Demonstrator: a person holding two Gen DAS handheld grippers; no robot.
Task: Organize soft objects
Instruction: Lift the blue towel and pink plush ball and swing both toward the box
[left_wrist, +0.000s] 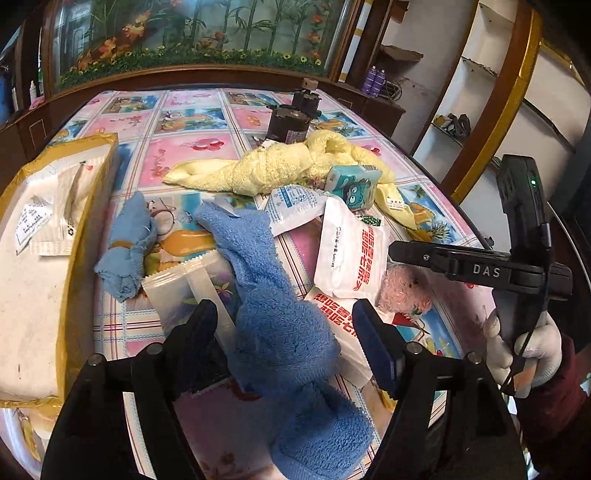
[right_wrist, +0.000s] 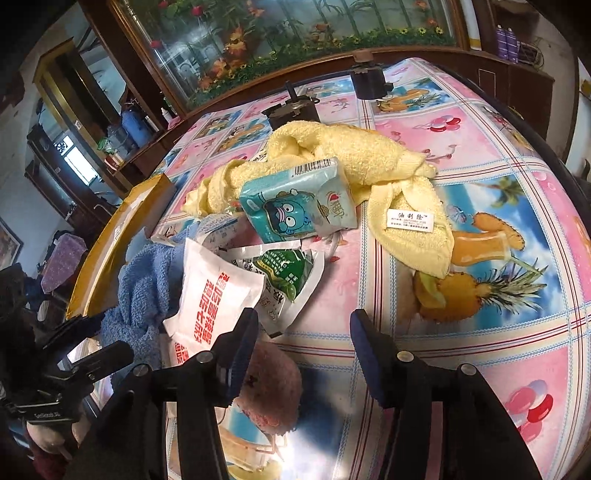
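A blue towel (left_wrist: 273, 295) lies crumpled on the table, running between the fingers of my left gripper (left_wrist: 284, 317), which stands open around it. The same blue towel (right_wrist: 144, 284) shows at the left of the right wrist view. A yellow towel (left_wrist: 280, 166) (right_wrist: 351, 151) lies twisted farther back. A small blue cloth (left_wrist: 127, 243) sits left of the blue towel. A pink fluffy object (left_wrist: 404, 288) (right_wrist: 273, 387) lies under my right gripper (right_wrist: 303, 325) (left_wrist: 395, 251), close to its left finger. The right gripper is open.
A teal tissue pack (left_wrist: 354, 186) (right_wrist: 299, 199) leans on the yellow towel. White packets with red print (left_wrist: 351, 251) (right_wrist: 214, 291), a green packet (right_wrist: 291, 273) and a clear wrapper (left_wrist: 177, 295) lie around. A cardboard box (left_wrist: 99, 192) stands left. Dark jars (left_wrist: 288, 123) stand behind.
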